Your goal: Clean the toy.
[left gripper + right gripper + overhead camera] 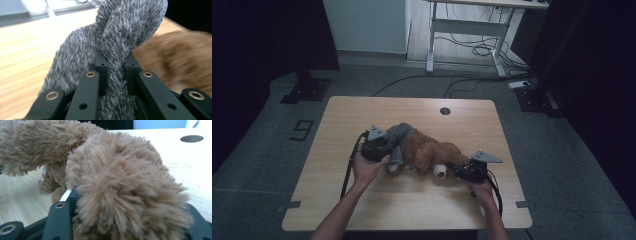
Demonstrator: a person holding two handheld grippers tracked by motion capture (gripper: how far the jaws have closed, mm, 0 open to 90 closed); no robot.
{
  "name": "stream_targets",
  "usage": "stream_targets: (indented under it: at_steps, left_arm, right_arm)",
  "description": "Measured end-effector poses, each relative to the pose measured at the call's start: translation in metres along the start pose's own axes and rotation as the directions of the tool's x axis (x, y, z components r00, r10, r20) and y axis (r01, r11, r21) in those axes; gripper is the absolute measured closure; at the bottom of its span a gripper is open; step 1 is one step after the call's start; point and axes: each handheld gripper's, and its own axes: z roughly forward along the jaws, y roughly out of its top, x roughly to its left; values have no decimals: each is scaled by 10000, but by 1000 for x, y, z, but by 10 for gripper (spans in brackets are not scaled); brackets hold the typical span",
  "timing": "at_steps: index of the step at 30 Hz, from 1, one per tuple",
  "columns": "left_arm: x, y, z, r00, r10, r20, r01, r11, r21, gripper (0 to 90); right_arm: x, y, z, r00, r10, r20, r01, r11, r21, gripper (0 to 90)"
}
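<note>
A brown plush toy (429,150) lies on its side in the middle of the wooden table (362,115), wearing a grey furry garment (399,134) at its left end. My left gripper (388,150) is shut on a fold of that grey garment (117,50), which bunches up between the jaws. The toy's brown body (180,62) shows blurred behind it. My right gripper (457,169) is closed on the toy's brown fur (120,195) at the right end, beside a white-tipped limb (440,171). A white tag (65,195) sticks out by the left jaw.
A round cable hole (445,111) sits near the table's far edge, also in the right gripper view (191,138). Beyond the table stand a white desk frame (469,30) and floor cables (472,80). Dark stands (307,87) flank the table. Bare tabletop lies in front of the toy.
</note>
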Motion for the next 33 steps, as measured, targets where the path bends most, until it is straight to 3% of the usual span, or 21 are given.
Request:
stream_targets:
  at_steps: [5,9,11,14,19,22,29,33]
  left_arm:
    - [-39,16,26,9963,696,514,-708,9972,232,776]
    - [-57,16,53,9930,770,890,-838,9937,744,775]
    - [-59,12,62,9928,898,789,-969,9912,906,775]
    - [-50,9,61,9949,538,856,-606,9950,793,775]
    - [-38,0,46,9914,1311,33,-1310,9889,702,775]
    - [-29,-5,36,9879,1509,-371,-1482,9866,679,775]
    - [16,-29,12,9958,446,-798,-397,9973,620,775]
    - [22,-33,1,9971,153,-740,-115,9986,511,775]
  right_arm:
    - [1,0,0,10000,-21,37,21,10000,8,436]
    - [0,0,0,10000,-11,20,11,10000,-4,436]
    - [0,0,0,10000,5,24,-5,10000,7,435]
    - [-1,-1,0,10000,7,10,-7,10000,-7,435]
    - [1,0,0,9999,-114,24,114,9999,8,435]
    - [1,0,0,9999,-118,27,118,9999,16,435]
    - [1,-1,0,9999,-110,2,110,9999,8,436]
    - [1,0,0,9999,-120,-7,120,9999,1,435]
